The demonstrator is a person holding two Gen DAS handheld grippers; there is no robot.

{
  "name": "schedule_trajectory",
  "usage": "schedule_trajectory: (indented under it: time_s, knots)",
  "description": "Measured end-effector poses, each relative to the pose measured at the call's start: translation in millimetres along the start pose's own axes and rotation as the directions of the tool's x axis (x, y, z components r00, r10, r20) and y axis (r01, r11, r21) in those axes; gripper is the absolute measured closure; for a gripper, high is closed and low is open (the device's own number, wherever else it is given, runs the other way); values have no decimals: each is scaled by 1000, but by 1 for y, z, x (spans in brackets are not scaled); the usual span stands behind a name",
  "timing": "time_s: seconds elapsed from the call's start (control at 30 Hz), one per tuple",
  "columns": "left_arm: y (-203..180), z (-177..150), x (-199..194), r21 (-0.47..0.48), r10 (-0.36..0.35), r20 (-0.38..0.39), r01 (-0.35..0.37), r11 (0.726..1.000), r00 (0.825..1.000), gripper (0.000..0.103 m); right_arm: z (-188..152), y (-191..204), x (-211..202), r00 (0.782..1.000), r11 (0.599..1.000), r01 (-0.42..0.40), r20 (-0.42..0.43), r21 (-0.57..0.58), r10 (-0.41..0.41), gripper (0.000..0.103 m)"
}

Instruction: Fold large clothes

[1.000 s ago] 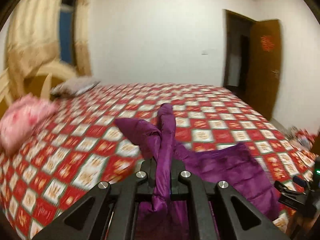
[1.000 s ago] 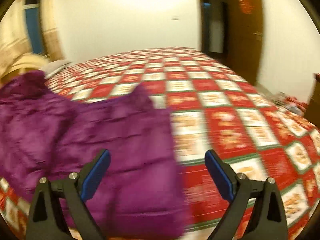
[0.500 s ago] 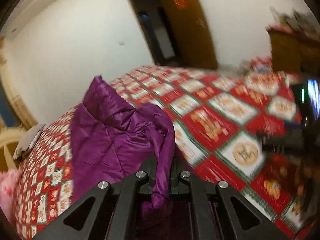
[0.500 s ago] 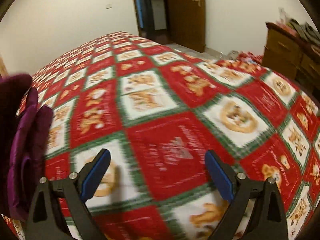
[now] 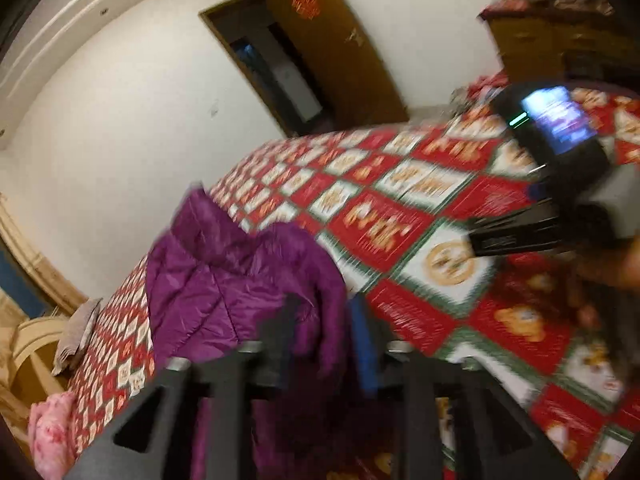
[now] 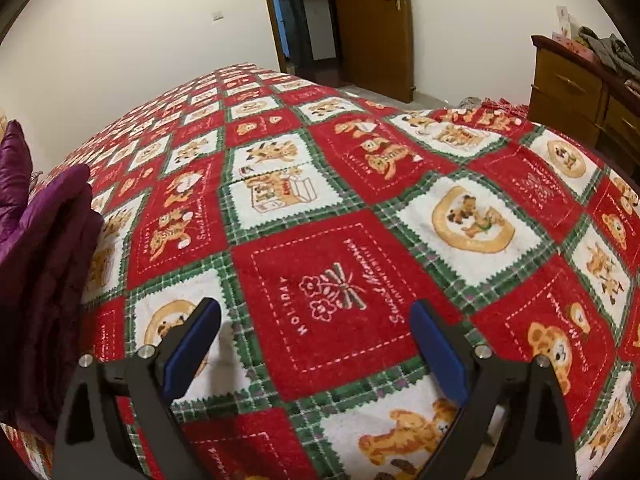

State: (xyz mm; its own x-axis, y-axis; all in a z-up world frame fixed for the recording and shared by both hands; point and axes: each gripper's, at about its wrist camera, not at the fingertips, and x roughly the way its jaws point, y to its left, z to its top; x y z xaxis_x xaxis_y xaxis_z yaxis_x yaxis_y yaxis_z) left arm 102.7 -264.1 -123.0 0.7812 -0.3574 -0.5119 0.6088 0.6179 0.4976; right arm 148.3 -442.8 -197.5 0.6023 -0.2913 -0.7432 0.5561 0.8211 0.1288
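On the bed [image 5: 420, 208], toward its left side, lies the purple jacket [image 5: 224, 280], bunched into a puffy heap on the red, white and green checked blanket [image 6: 340, 208]. The left hand-held gripper [image 5: 324, 332] has just been opening: its jaws stand partly apart, with a fold of the jacket hanging loosely between them; blur hides whether either pad touches the cloth. It points down at a slant and is rolled, so the room looks tilted. Only this view shows a pink bundle [image 5: 52, 436] at the bed's far left corner and, at right, the other tool with a lit screen. The right hand-held gripper [image 6: 316, 344] is spread wide and empty, angled down over bare blanket, with the jacket well off at the left edge. Its view alone shows the wooden dresser [image 6: 568, 92] clearly.
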Motion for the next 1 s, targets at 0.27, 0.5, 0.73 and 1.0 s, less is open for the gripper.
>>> schedule_trajectory:
  time_s: [0.27, 0.5, 0.73, 1.0]
  knots:
    - [71, -13, -32, -174, 104, 7, -102, 980, 995, 13, 31, 18, -27, 998, 999, -53, 26, 0, 53, 37]
    - [214, -57, 38, -451, 302, -358, -446, 773, 884, 13, 86, 137, -70, 984, 975, -142, 79, -171, 157, 58]
    - [270, -63, 88, -524, 314, -470, -546, 653, 825, 13, 108, 269, -70, 984, 949, -164, 28, -270, 178, 58]
    - [260, -52, 144, -617, 223, -411, -450, 646, 884, 13, 92, 275, -11, 984, 970, -175, -10, -166, 175, 58]
